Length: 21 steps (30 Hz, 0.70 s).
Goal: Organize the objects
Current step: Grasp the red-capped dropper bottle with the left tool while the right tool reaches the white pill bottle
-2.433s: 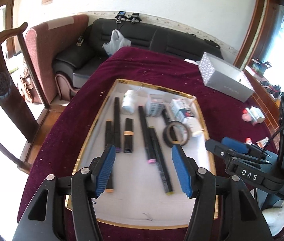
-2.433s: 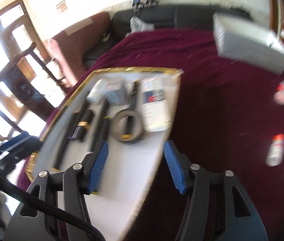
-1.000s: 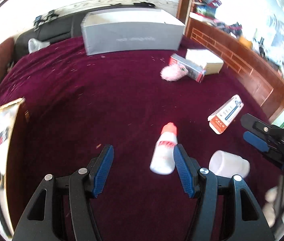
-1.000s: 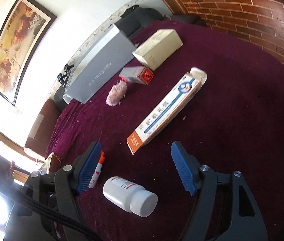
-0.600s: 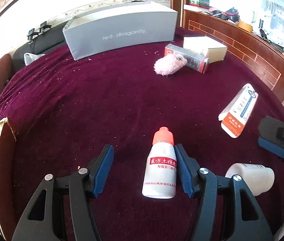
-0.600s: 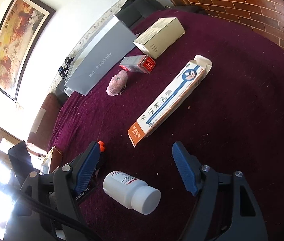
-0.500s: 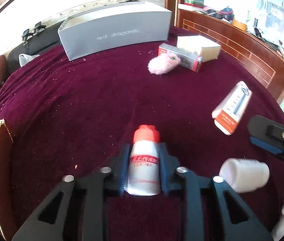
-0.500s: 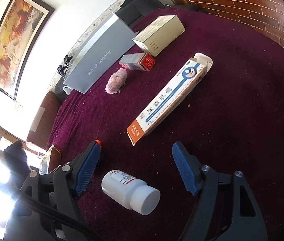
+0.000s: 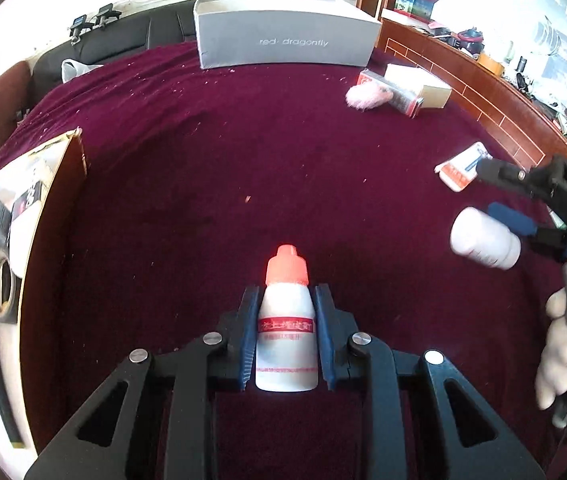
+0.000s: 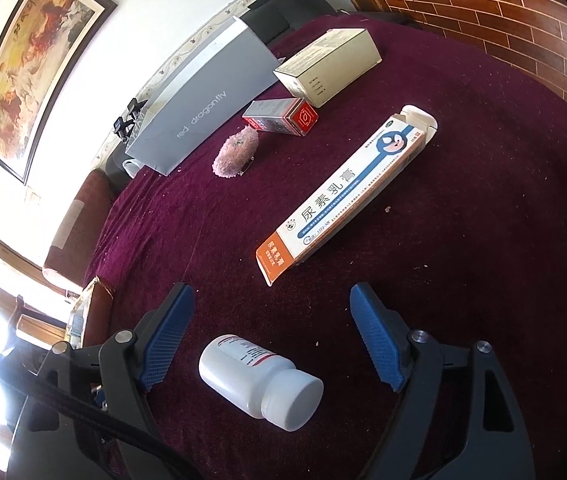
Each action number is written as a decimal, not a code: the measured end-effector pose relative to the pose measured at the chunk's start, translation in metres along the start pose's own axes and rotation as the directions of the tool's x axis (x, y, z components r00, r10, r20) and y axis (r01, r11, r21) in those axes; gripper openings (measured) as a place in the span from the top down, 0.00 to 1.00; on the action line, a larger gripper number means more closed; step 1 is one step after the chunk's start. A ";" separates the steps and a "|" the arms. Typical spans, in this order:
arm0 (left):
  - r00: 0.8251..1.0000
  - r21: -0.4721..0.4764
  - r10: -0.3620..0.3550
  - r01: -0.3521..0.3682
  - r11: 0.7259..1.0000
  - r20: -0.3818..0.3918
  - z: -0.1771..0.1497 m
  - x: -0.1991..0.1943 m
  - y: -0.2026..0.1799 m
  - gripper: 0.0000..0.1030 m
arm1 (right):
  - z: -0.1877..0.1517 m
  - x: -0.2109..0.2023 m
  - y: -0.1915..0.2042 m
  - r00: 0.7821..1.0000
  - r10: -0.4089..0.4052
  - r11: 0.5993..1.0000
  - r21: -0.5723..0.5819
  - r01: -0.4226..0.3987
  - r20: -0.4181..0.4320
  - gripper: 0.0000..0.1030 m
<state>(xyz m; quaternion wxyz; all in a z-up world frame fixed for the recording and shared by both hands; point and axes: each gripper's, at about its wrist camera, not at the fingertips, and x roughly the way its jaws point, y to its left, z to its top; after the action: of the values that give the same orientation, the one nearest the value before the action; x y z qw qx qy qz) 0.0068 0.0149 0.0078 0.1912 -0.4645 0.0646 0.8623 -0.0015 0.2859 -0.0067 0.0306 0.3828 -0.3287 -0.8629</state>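
Observation:
My left gripper (image 9: 286, 294) is shut on a small white dropper bottle (image 9: 286, 332) with an orange-red cap, held above the maroon tablecloth. My right gripper (image 10: 271, 304) is open, its blue pads on either side of a white pill bottle (image 10: 261, 380) lying on its side on the cloth. The pill bottle (image 9: 485, 243) and the right gripper (image 9: 523, 208) also show at the right of the left wrist view. A long white, blue and orange carton (image 10: 343, 200) lies just beyond the right gripper.
A gold-rimmed tray (image 9: 39, 216) with tape, markers and small boxes sits at the left. A grey box (image 9: 285, 40), a pink fuzzy thing (image 9: 367, 96), a red box (image 10: 283, 117) and a cream box (image 10: 329, 65) lie at the back. A brick ledge borders the table on the right.
My left gripper closed on the dropper bottle and has lifted and swung it left, the tray coming into view. My right gripper stayed open around the pill bottle.

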 end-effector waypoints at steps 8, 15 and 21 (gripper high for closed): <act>0.997 0.012 0.020 -0.021 1.000 0.071 -0.011 -0.002 -0.003 0.77 | -0.005 0.005 0.016 0.999 -0.009 0.998 -0.064 0.007 -0.035 0.22; 0.995 -0.044 -0.047 0.050 0.998 0.084 -0.011 -0.004 0.010 0.77 | -0.022 0.018 0.068 0.966 -0.221 0.909 -0.386 0.155 -0.131 0.23; 0.997 -0.021 -0.014 0.016 1.000 0.079 -0.010 -0.003 0.003 0.77 | -0.035 0.032 0.078 0.916 -0.388 0.789 -0.549 0.276 -0.097 0.40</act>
<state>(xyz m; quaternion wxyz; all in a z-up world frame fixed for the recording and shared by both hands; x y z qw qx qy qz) 0.0150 0.0085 0.0040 0.1950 -0.4327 0.0440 0.8791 -0.0156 0.1962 0.0021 0.0144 0.4983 -0.0031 -0.8669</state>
